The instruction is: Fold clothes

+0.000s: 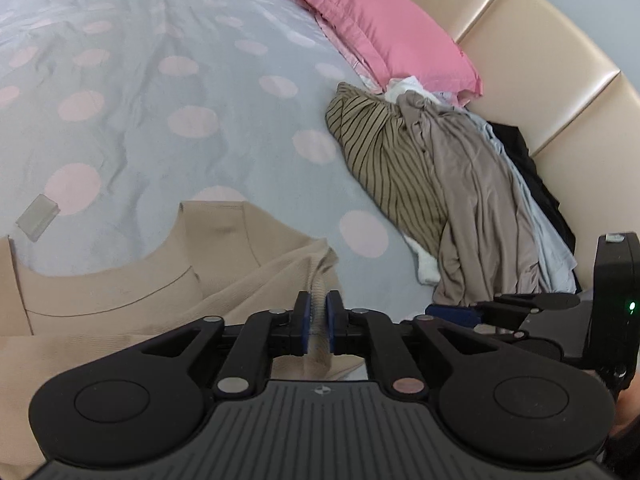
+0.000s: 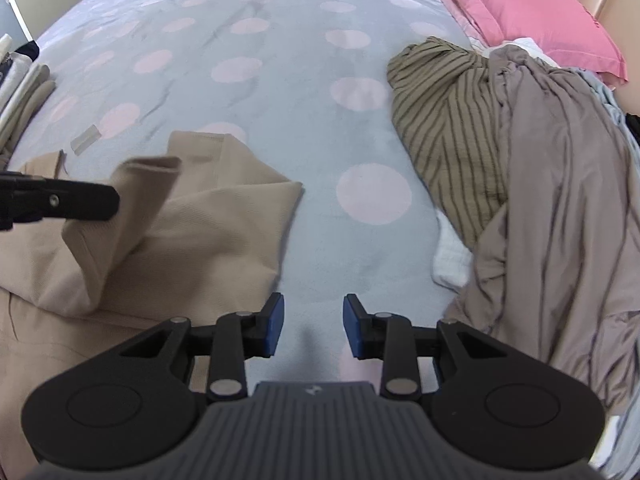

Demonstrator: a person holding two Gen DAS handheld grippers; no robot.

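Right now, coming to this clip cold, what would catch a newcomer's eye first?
Probably the left tool, shut on a ribbed edge of the beige sweater that lies spread at the near side of the polka-dot bedspread. Next, the heap of unfolded clothes along the right, topped by a striped olive garment and a taupe one, just below the pink pillow. The right tool is open over bare bedspread between sweater and heap.

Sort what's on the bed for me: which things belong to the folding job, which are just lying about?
Job:
beige knit top, its cuff pinched by the left gripper
right gripper, open
pile of unfolded clothes

Lying about:
pink pillow
small clear plastic packet
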